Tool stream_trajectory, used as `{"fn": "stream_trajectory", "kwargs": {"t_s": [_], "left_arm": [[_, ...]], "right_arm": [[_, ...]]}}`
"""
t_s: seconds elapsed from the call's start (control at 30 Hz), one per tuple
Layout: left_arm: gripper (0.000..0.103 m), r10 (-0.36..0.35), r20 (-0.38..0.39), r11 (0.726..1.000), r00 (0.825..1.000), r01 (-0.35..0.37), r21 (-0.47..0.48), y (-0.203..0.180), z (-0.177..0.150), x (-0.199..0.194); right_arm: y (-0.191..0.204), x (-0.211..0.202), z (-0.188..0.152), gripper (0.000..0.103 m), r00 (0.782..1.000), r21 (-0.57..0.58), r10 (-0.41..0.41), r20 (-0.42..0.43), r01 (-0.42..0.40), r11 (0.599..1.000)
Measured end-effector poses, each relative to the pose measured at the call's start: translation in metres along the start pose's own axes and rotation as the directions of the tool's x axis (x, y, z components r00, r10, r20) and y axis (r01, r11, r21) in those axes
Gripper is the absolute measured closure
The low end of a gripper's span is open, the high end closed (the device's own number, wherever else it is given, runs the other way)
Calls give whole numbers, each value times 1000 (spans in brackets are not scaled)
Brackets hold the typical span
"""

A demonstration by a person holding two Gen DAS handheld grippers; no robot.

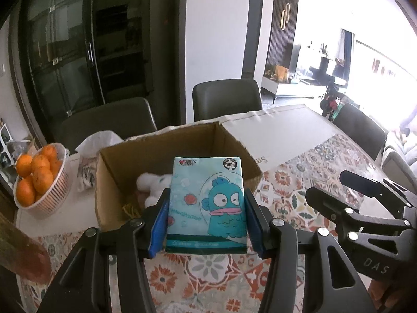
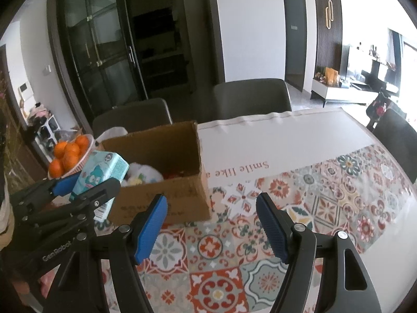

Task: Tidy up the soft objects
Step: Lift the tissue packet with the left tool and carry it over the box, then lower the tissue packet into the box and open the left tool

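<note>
A teal tissue pack [image 1: 206, 203] printed with a cartoon fish is clamped between the blue pads of the left gripper [image 1: 206, 208], the pads pressed against its two long edges, so that its long axis runs forward along the fingers and its far end points away from the hand. The pack is held clear of the patterned bench [image 1: 208, 268].

Just beyond the pack's far end lies the open cardboard box [image 1: 161, 140], its mouth facing up; white plush items [image 1: 151, 185] are seen inside it. The coming move is judged to turn on this: the box is straight ahead of and below the held pack, so a short carry forward over the near wall should be enough.

The right gripper [image 2: 211, 224] is held about half open with nothing between its pads, to the right of the box [image 2: 166, 140] and no nearer to it than the left.

Further off, to the left of the box, a basket of oranges [image 1: 39, 177] stands.
</note>
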State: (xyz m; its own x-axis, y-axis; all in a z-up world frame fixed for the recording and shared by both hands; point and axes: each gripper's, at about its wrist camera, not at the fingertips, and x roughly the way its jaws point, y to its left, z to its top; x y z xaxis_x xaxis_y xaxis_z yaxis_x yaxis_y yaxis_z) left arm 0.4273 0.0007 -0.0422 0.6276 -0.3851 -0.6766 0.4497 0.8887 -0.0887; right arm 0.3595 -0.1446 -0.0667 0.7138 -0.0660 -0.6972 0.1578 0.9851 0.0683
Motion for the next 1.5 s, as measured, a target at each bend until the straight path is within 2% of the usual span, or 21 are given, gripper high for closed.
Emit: {"fn": "stream_trajectory", "kwargs": {"t_s": [0.27,0.73,0.77,0.87,0.9,1.13,1.33,1.5], "left_arm": [[51,3,-14,1000,1000,-3,5,2,25,29],[51,19,-101,1000,995,-16,27,1,46,93],[50,22,-110,999,994,-19,27,0,46,98],[34,35,-125,999,992,-32,27,-1,46,107],[32,41,-122,999,992,-38,26,-1,46,108],[27,81,-124,997,989,-79,20,3,43,104],[23,136,-108,990,985,-139,-19,13,32,75],[19,167,-90,984,982,-172,-54,20,18,39]], "right_arm": [[-8,20,28,31,1000,12,-21,3,21,1000],[-12,51,56,31,997,-17,-81,-7,81,997],[-13,55,56,31,996,-19,-87,-12,86,996],[-13,62,58,31,995,-22,-96,-18,96,995],[-14,64,59,31,995,-23,-97,-21,97,995],[-19,71,57,31,994,-21,-104,-41,103,994],[-16,65,51,31,995,-22,-89,-43,88,996],[-4,44,42,31,997,-44,-69,-26,68,997]]}}
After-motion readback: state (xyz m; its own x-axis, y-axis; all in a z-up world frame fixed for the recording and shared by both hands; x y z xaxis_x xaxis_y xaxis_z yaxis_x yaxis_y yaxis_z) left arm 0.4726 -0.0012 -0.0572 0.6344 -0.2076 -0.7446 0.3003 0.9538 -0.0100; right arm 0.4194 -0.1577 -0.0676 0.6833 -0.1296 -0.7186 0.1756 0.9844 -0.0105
